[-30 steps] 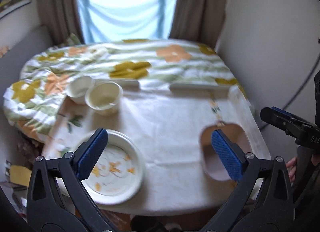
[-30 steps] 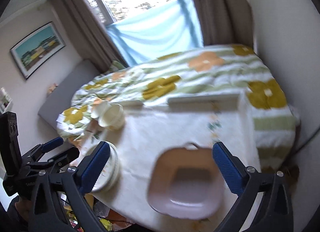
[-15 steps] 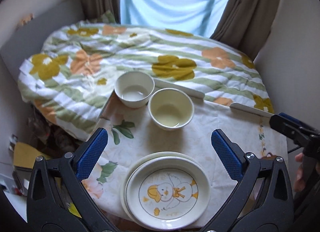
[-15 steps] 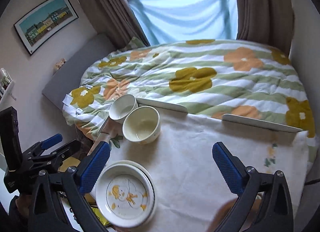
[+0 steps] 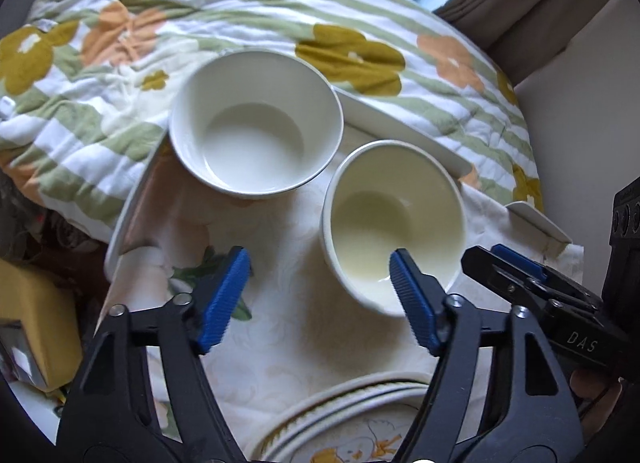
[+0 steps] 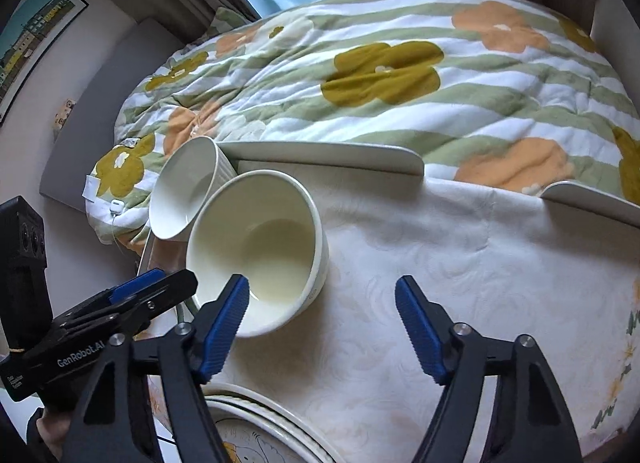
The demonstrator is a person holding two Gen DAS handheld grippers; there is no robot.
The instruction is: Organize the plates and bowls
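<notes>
Two empty bowls stand side by side on the table. The white bowl [image 5: 256,131] is at the far left corner; the cream bowl [image 5: 394,223] is to its right and nearer. Both also show in the right wrist view, the white bowl [image 6: 188,191] behind the cream bowl [image 6: 260,247]. A stack of plates with a duck picture [image 5: 352,423] lies at the near edge, also in the right wrist view [image 6: 256,431]. My left gripper [image 5: 320,295] is open and empty, its right finger over the cream bowl's near rim. My right gripper [image 6: 322,323] is open and empty, its left finger at the same rim.
The table carries a pale tablecloth [image 6: 460,263] with raised white rails [image 6: 328,159] along its far edge. A bed with a flowered quilt [image 6: 400,75] lies right behind it. A wall [image 5: 580,103] stands at the right. Clutter sits on the floor at the left [image 5: 36,323].
Both grippers have moved forward and down toward the two bowls, which now fill the views. The plate stack has slid to the bottom edge. Both jaws have narrowed somewhat.
</notes>
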